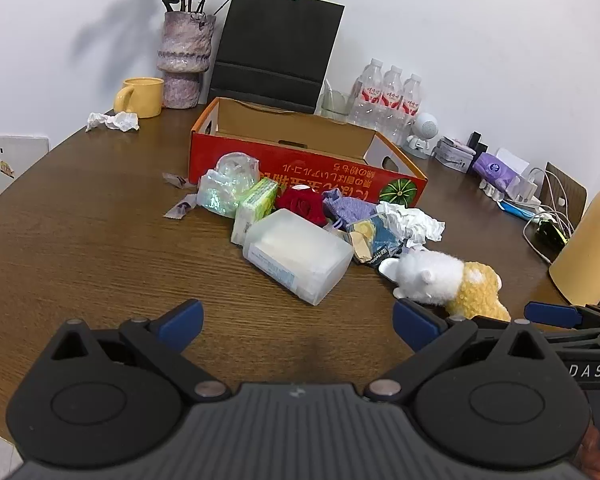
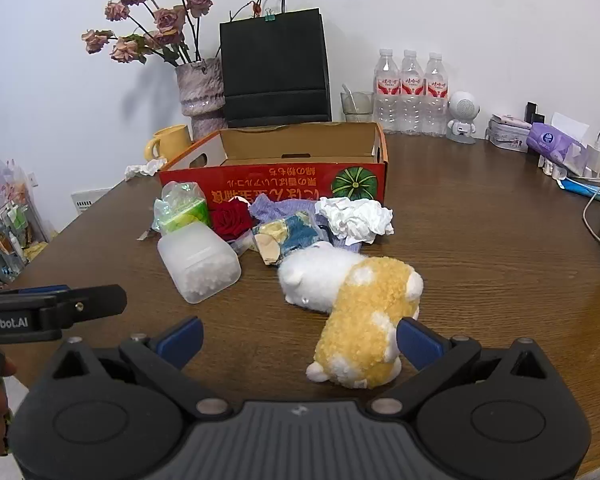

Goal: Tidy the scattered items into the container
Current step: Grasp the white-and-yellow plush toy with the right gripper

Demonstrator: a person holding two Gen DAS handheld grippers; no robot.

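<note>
Wooden table [image 2: 480, 240], cluttered shelf [image 2: 4, 232] only in right view

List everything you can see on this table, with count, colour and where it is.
box: 1, red outside, open, behind the pile
plush toy: 1, white and yellow, nearest the right hand-held gripper
plastic tub: 1, translucent white, left front of pile
rose: 1, red, mid-pile
crumpled tissue: 1, white, right of pile
green packet: 1, left of pile
mug: 1, yellow, left of box
vase: 1, purplish, holding dried flowers
paper bag: 1, black, against wall
water bottles: 3, clear, right of bag
left hand-held gripper: open, empty
right hand-held gripper: open, empty
</note>
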